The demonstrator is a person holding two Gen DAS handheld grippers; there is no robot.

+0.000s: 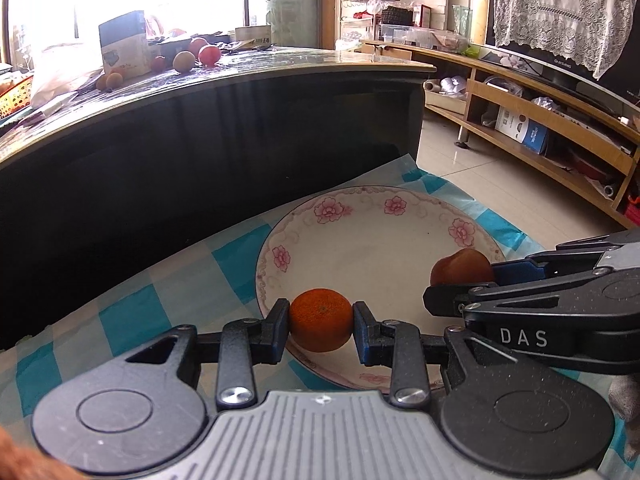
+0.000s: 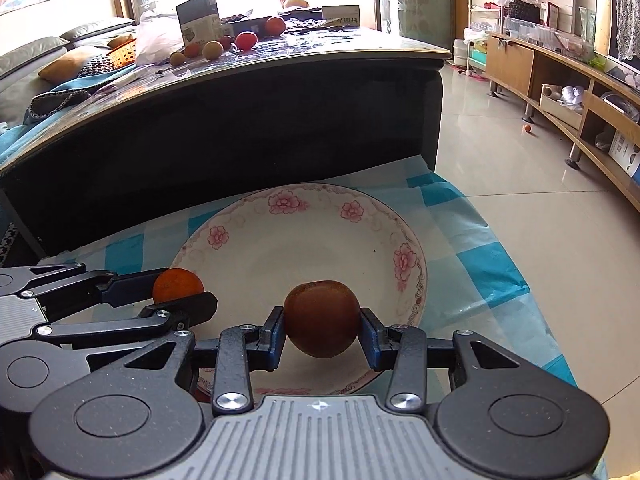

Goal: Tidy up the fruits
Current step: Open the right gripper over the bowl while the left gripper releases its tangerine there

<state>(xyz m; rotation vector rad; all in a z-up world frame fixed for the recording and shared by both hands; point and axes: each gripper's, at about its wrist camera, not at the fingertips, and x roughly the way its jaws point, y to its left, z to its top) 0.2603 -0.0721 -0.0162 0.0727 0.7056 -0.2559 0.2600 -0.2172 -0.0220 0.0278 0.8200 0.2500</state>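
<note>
A white plate with pink flowers lies on a blue-checked cloth. My left gripper is shut on a small orange mandarin, held just over the plate's near rim. My right gripper is shut on a dark reddish-brown round fruit, held above the plate's near side. In the left wrist view the right gripper comes in from the right. In the right wrist view the left gripper comes in from the left. The two grippers sit side by side.
Behind the plate stands a dark glass-topped table with several more fruits, a box and a plastic bag. A wooden TV stand runs along the right, tiled floor between. One small orange fruit lies on that floor.
</note>
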